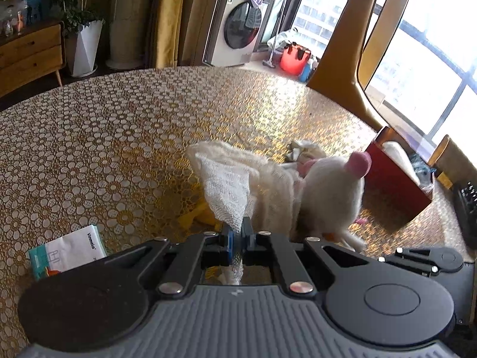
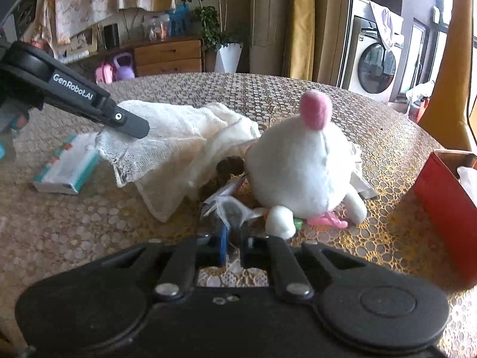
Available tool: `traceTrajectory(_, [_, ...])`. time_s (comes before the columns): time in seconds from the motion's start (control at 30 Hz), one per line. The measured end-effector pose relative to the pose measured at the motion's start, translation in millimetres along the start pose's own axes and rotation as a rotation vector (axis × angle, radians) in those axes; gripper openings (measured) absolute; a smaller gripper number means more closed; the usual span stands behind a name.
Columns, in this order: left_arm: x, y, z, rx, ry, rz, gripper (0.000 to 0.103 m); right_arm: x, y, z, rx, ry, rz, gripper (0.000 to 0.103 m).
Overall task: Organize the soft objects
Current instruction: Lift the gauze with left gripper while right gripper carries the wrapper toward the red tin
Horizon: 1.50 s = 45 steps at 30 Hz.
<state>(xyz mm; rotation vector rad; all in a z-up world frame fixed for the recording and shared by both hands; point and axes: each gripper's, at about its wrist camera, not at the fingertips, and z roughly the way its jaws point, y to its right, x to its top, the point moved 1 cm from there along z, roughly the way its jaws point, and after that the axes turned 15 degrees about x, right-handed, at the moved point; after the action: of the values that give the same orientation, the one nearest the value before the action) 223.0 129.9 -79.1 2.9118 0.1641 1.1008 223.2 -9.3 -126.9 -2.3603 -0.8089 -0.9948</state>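
Pinching a corner of the white gauze cloth (image 1: 226, 185), the left gripper (image 1: 237, 234) has its blue-padded jaws clamped tight on the fabric, which fans up and away from the fingertips and drapes across the table (image 1: 104, 125). In the right wrist view the same cloth (image 2: 179, 143) spreads from that gripper's black finger (image 2: 131, 123) toward a white plush toy (image 2: 295, 167) with a pink ear, which sits just beside it on the gold, flower-patterned tablecloth. "GenRobot.AI" is printed in white along the left gripper's arm.

The right gripper (image 2: 233, 240) sits low in front of the toy, jaws nearly together around a small see-through pouch (image 2: 231, 208) with something dark inside. Its pads look to be gripping the pouch's lower edge, though blur makes the contact hard to confirm. Around the pouch lie crumpled wrappers and a dark brown lump, tucked between cloth and toy. A pink plastic piece (image 2: 328, 222) lies under the toy's feet.

To the left a white and teal packet (image 1: 67, 250) rests flat on the table; the word on it reads roughly "Vinmele", and the smaller print is unreadable. On the far right stands a red box (image 2: 447, 197) holding something white. A washing machine (image 1: 235, 26) stands beyond the table near the window.
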Motion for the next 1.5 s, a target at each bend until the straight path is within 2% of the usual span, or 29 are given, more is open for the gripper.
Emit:
traceTrajectory(0.3, [21.6, 15.9, -46.1, -0.024, 0.077, -0.033, 0.005, 9.3, 1.6, -61.6, 0.108, 0.064, 0.027, 0.007])
traceTrajectory(0.6, [42.8, 54.1, -88.7, -0.045, 0.145, -0.02, 0.005, 17.9, 15.1, -122.9, 0.153, 0.096, 0.073, 0.007])
traceTrajectory(0.9, [65.5, 100.9, -124.4, -0.127, 0.197, -0.021, 0.005, 23.1, 51.0, -193.0, 0.087, 0.15, 0.065, 0.007])
traceTrajectory(1.13, [78.1, 162.6, -133.3, -0.19, 0.225, 0.049, 0.005, 23.8, 86.6, -235.0, 0.017, 0.168, 0.065, 0.007])
traceTrajectory(1.5, [113.7, 262.2, -136.5, -0.314, 0.27, 0.139, 0.005, 23.8, 152.0, -273.5, -0.096, 0.215, 0.129, 0.007])
